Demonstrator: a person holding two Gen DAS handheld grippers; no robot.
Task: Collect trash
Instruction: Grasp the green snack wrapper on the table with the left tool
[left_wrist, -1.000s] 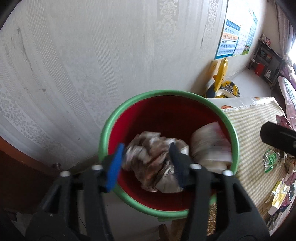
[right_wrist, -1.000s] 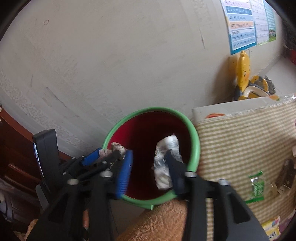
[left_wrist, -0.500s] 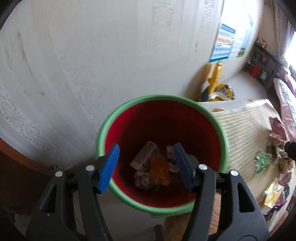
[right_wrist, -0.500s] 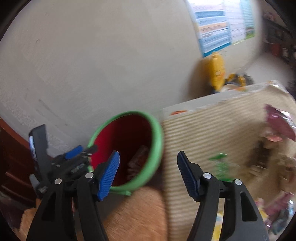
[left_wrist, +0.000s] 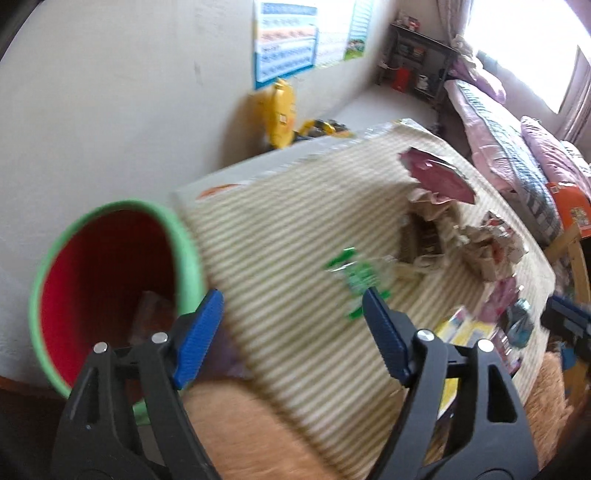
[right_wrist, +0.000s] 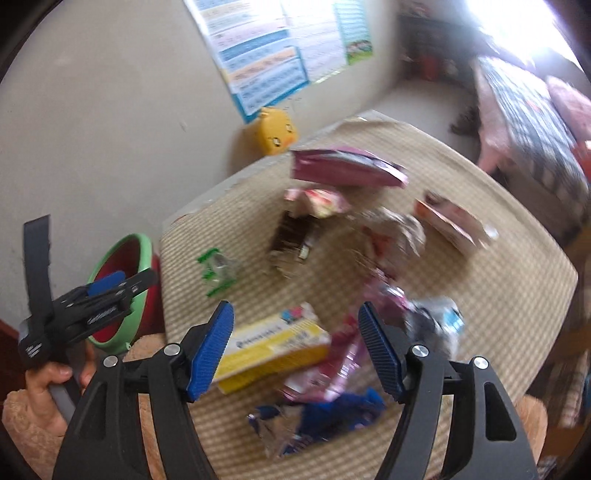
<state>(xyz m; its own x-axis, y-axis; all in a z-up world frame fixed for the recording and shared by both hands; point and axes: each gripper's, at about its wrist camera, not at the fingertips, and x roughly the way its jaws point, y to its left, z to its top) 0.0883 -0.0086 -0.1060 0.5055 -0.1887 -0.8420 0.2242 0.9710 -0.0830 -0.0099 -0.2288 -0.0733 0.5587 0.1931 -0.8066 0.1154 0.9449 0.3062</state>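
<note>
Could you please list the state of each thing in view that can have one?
Left gripper: jaws opening, nothing between them.
Right gripper: jaws opening, nothing between them.
Green bin: upright, open-topped, some trash inside.
Yellow box: closed, lying flat on the table.
Green wrapper: crumpled, on the table.
Maroon pouch: lying on the table.

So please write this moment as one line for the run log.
left gripper: opening, empty | right gripper: opening, empty, over yellow box | bin: holds trash | table: wrappers remain

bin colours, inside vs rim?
The bin is red inside with a green rim, clearest in the left wrist view.
</note>
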